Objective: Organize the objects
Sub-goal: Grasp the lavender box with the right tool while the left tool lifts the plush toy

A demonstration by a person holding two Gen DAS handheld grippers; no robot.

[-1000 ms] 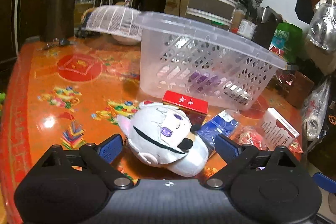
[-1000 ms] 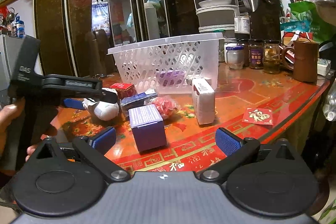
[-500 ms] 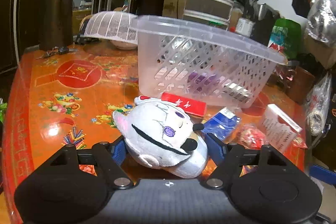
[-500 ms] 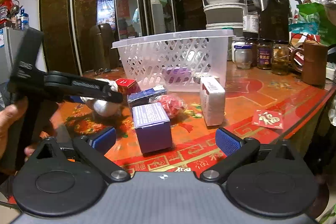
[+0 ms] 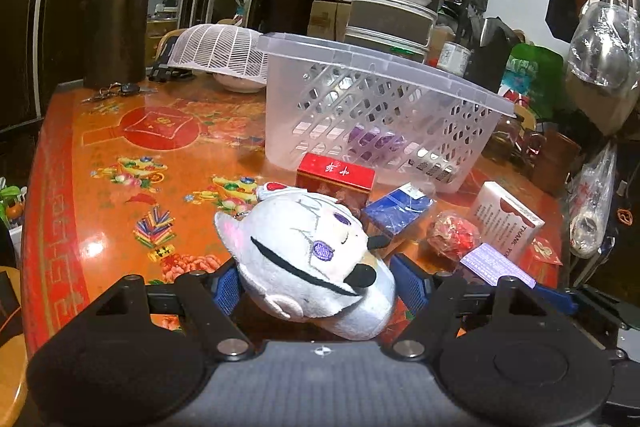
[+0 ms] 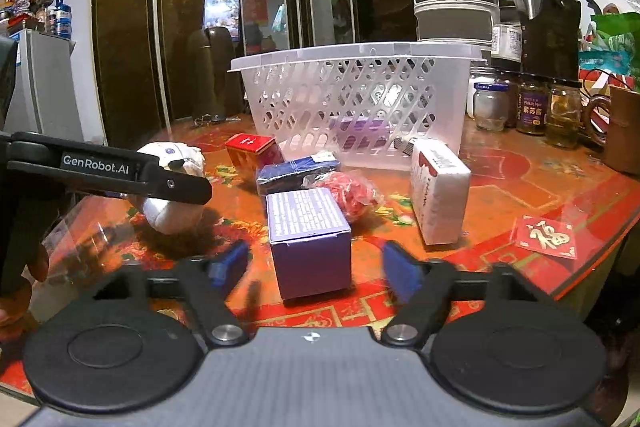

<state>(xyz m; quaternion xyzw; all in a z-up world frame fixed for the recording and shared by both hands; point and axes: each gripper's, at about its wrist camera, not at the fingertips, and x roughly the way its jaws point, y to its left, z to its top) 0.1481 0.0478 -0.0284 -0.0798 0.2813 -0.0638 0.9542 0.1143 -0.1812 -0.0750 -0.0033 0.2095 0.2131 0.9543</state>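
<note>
Left claw [image 5: 316, 287] now clamped on the plush toy [image 5: 308, 263]
Right claw [image 6: 316, 267] has narrowed around the purple box [image 6: 308, 239], pads not touching yet

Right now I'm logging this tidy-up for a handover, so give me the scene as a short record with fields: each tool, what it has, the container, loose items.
left tool: shut on plush toy, which looks just off the table
right tool: open, holding nothing, purple box just ahead
container: clear basket, upright, a purple item inside
loose items: red box, blue packet, red wrapped bundle, white box
</note>
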